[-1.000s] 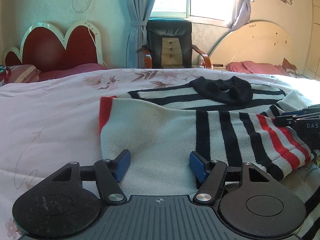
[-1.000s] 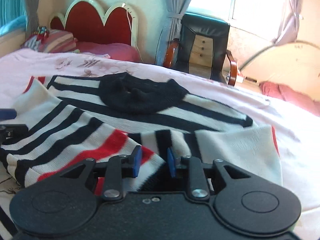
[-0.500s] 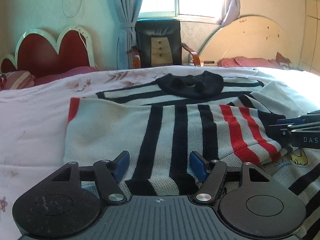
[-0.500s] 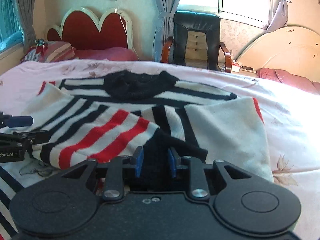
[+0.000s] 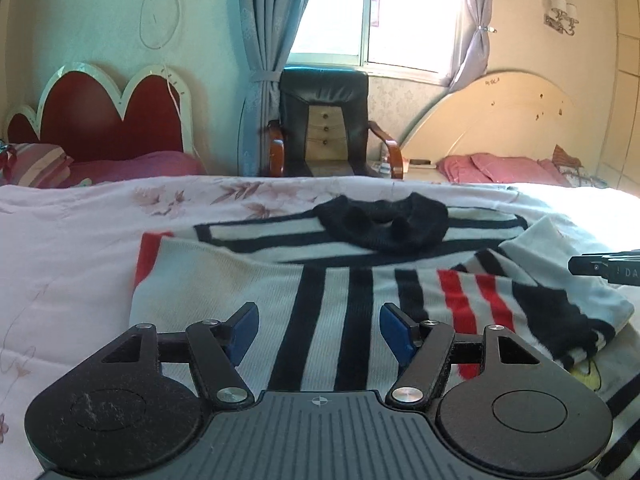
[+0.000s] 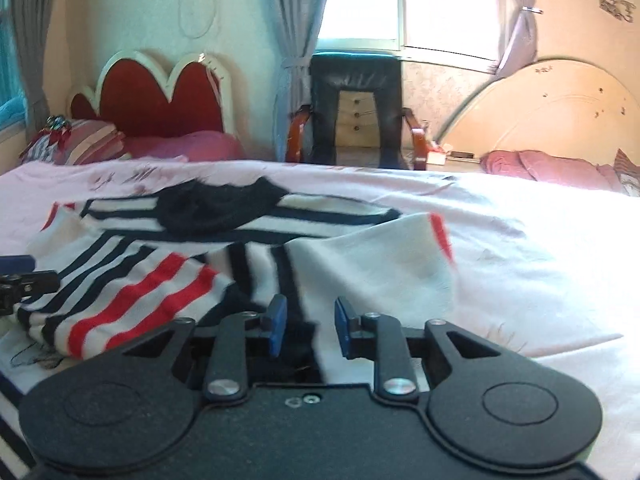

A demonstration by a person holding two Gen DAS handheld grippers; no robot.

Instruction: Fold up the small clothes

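A white knit sweater (image 5: 248, 288) with black and red stripes and a black collar (image 5: 384, 226) lies flat on the bed, both sleeves folded across its body. My left gripper (image 5: 319, 330) hovers open over the striped sleeve, with nothing between its blue pads. In the right wrist view the sweater (image 6: 360, 264) lies under my right gripper (image 6: 310, 330). Its jaws are closing to a narrow gap over a black stripe, and the pads do not visibly press the cloth. Each gripper's tip shows at the edge of the other's view: right gripper (image 5: 604, 268), left gripper (image 6: 20, 276).
The pink floral quilt (image 5: 80, 260) spreads wide around the sweater, sunlit at the right (image 6: 540, 260). Another striped garment (image 5: 624, 396) lies under the sweater's near edge. Beyond the bed stand a black armchair (image 5: 324, 120), a red headboard (image 5: 104, 116) and a cream headboard (image 5: 500, 120).
The left gripper has slid from the plain end of the folded sleeve toward its stripes, still open. In the right wrist view the sweater has shifted left and blurred, and the bunched black cloth has dropped from between the pads.
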